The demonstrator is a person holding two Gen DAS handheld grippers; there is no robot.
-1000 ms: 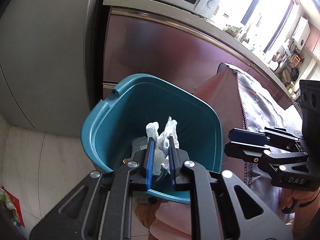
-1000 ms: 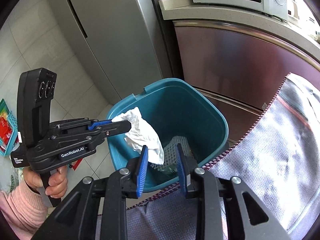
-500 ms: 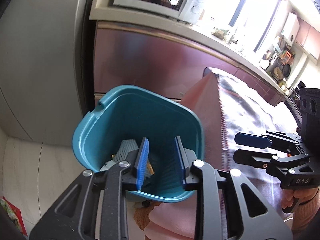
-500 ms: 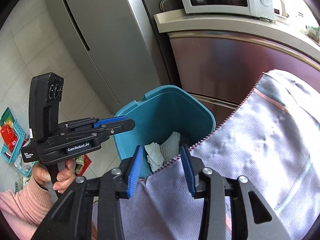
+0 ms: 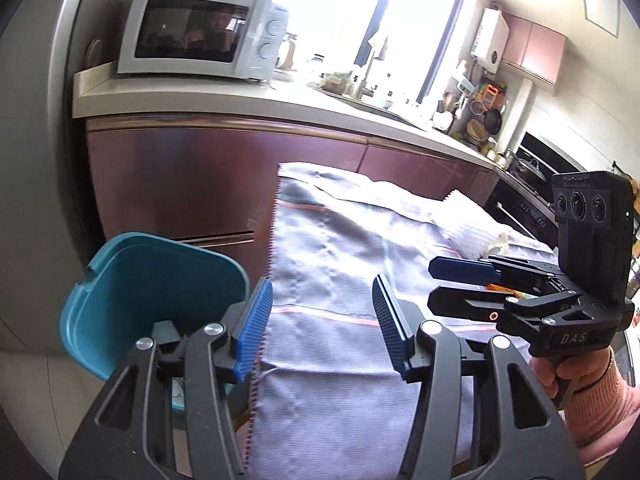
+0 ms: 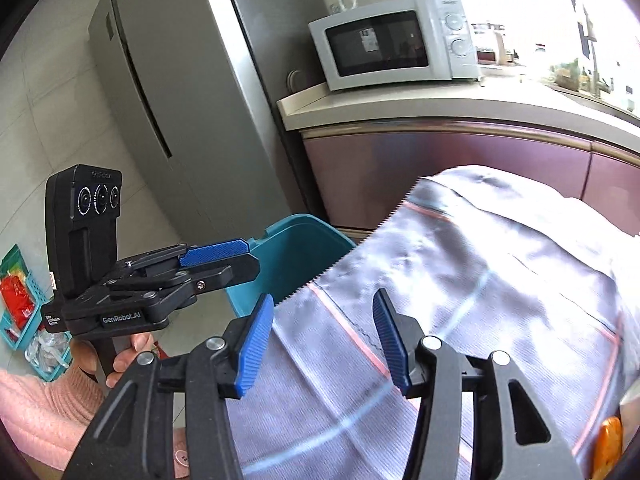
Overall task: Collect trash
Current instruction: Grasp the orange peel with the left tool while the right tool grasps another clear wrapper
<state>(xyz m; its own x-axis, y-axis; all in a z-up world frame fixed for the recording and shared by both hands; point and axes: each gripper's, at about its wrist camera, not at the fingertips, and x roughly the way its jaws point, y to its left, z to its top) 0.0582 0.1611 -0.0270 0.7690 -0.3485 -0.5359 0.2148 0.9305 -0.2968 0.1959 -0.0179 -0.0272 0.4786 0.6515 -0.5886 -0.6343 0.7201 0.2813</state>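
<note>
Both grippers have swung away from the teal plastic bin (image 5: 132,304), at the near left, to hover above the grey cloth-covered table (image 5: 340,264). One risk, I judge: sweeping back too low could snag the cloth's fringed edge. Left gripper (image 5: 323,322) and right gripper (image 6: 323,334) are opening, about half-wide, empty, touching nothing. Crumpled white trash (image 5: 476,228) lies far right.
</note>
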